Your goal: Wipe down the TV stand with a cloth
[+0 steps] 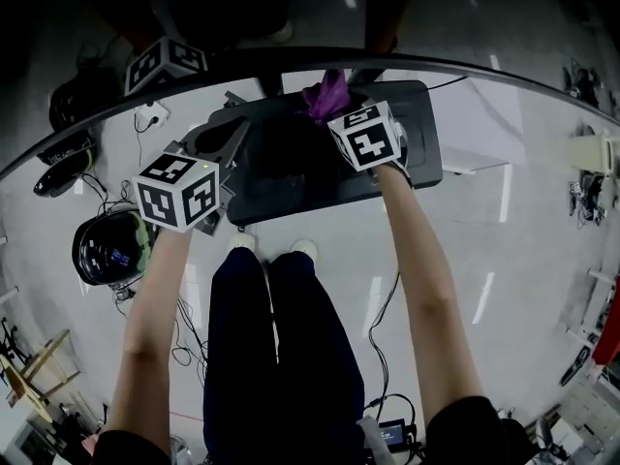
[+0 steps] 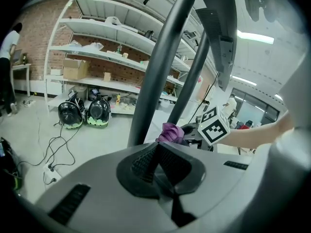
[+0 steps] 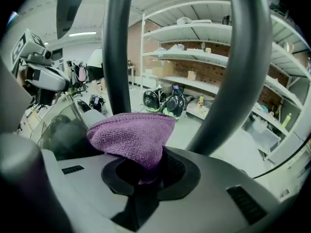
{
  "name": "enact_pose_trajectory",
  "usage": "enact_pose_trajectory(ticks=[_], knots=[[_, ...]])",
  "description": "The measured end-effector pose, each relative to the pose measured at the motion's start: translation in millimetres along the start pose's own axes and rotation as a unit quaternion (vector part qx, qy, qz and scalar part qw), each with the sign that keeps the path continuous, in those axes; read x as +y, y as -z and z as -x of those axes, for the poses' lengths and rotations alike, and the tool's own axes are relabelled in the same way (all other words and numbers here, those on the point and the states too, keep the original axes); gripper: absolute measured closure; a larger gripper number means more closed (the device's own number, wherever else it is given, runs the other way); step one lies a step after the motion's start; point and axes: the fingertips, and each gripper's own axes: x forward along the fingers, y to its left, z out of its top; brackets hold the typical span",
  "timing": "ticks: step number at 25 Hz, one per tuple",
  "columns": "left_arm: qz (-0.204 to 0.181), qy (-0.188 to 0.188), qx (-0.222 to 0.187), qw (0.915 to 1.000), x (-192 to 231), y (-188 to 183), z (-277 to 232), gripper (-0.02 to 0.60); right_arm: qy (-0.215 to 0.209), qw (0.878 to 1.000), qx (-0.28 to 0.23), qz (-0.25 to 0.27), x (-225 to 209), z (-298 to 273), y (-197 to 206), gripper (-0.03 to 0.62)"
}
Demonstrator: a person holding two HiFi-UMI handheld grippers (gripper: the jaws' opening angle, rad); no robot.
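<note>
The TV stand's black base [image 1: 291,177] lies on the floor in front of my feet. Two dark poles [image 2: 163,67] rise from it. My right gripper [image 1: 335,107] is shut on a purple cloth [image 1: 326,93], held over the base's far edge near the poles. In the right gripper view the cloth [image 3: 131,135] bulges out of the jaws between the two poles [image 3: 116,52]. My left gripper [image 1: 235,124] hovers at the base's left end, shut with nothing in it; its fingertips [image 2: 154,159] meet. From there I see the cloth [image 2: 170,131] and the right gripper's marker cube [image 2: 214,125].
A black helmet [image 1: 111,250] and cables lie on the floor to the left, with a power strip [image 1: 150,116] nearby. A white box [image 1: 475,153] stands right of the base. Metal shelves [image 2: 97,52] with boxes line the brick wall, two helmets [image 2: 85,113] below them.
</note>
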Motion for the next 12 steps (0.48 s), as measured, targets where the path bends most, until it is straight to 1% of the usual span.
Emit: enact_pose_trajectory(ticks=[7, 12], knots=[[-0.001, -0.002, 0.017, 0.9999, -9.1, 7.2, 9.9, 0.575, 0.027, 1.0, 0.003, -0.005, -36.3, 22.7, 24.4, 0.517], [0.0, -0.003, 0.028, 0.9996, -14.3, 18.5, 13.4, 0.575, 0.064, 0.998, 0.011, -0.018, -76.7, 36.4, 47.0, 0.517]])
